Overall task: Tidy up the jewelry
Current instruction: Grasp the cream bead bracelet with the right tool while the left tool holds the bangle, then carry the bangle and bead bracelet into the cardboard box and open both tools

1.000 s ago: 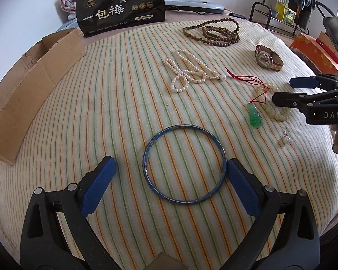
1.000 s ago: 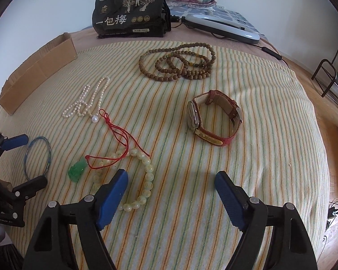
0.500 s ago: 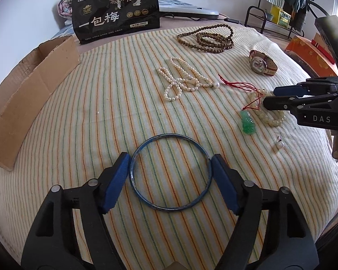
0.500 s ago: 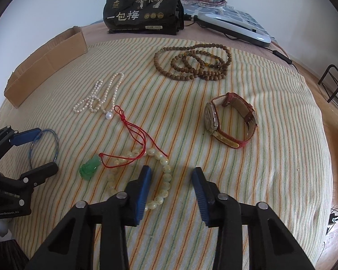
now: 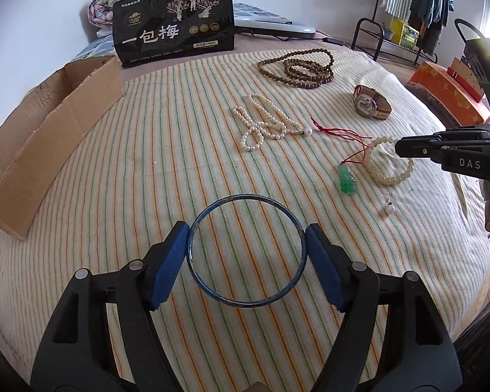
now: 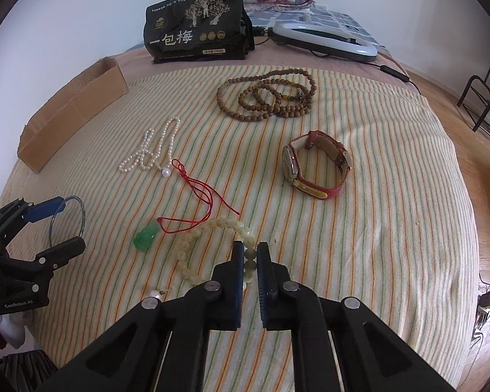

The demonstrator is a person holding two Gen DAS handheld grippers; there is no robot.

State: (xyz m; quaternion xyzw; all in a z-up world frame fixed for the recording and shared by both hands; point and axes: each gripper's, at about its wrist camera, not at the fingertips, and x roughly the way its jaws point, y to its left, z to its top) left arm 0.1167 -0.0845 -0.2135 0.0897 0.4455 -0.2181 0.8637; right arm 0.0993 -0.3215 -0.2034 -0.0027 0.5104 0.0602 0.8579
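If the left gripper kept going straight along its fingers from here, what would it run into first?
The left gripper already has the blue bangle between its fingers, so the bangle's far rim goes first, then bare striped bedspread. The pearl necklace lies further along, though depth is hard to judge.

Striped cloth (image 5: 147, 196): bangle (image 5: 247, 303), beads (image 6: 261, 101), watch (image 6: 317, 170).
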